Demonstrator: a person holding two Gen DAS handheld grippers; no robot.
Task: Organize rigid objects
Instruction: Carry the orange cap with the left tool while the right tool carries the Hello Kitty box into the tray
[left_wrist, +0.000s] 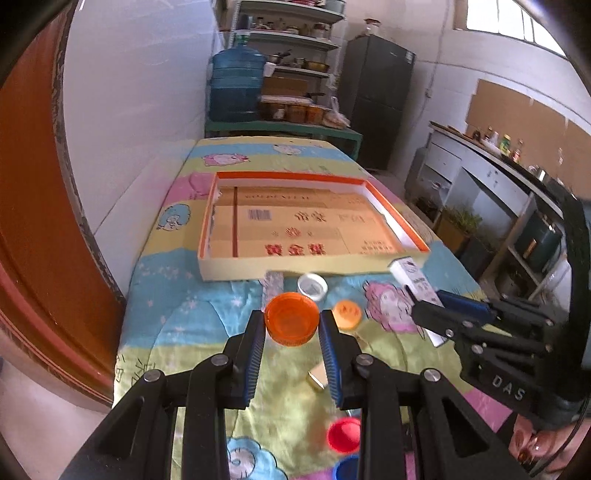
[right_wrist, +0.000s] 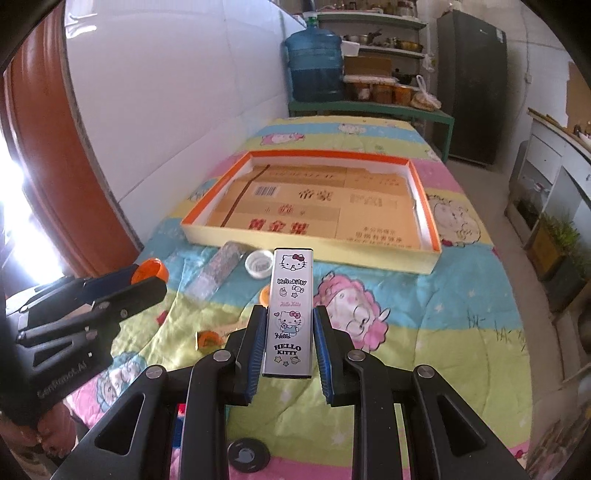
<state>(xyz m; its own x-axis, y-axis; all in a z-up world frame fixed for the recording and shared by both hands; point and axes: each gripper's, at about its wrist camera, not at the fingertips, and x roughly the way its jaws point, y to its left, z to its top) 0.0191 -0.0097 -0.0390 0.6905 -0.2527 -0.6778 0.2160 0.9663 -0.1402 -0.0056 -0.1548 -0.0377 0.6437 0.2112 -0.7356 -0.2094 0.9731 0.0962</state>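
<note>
My left gripper (left_wrist: 291, 321) is shut on a large orange cap (left_wrist: 291, 323), lifted above the cartoon quilt (left_wrist: 173, 317). The same cap (right_wrist: 149, 271) peeks out between that gripper's fingers at the left of the right wrist view. My right gripper (right_wrist: 290, 314) is shut on a long white Hello Kitty case (right_wrist: 290, 310), held lengthwise and pointing at the shallow orange-rimmed box (right_wrist: 430, 229). That box (left_wrist: 207, 266) lies ahead on the quilt, with only a cardboard sheet in it. The case (left_wrist: 413, 280) also shows at the right of the left wrist view.
On the quilt before the box lie a white cap (left_wrist: 312, 286), a small orange cap (left_wrist: 346, 314), a glittery flat strip (right_wrist: 218, 273), a gold block (left_wrist: 318, 378), a red cap (left_wrist: 344, 435) and a dark disc (right_wrist: 247, 456). A wall runs left; shelves stand behind.
</note>
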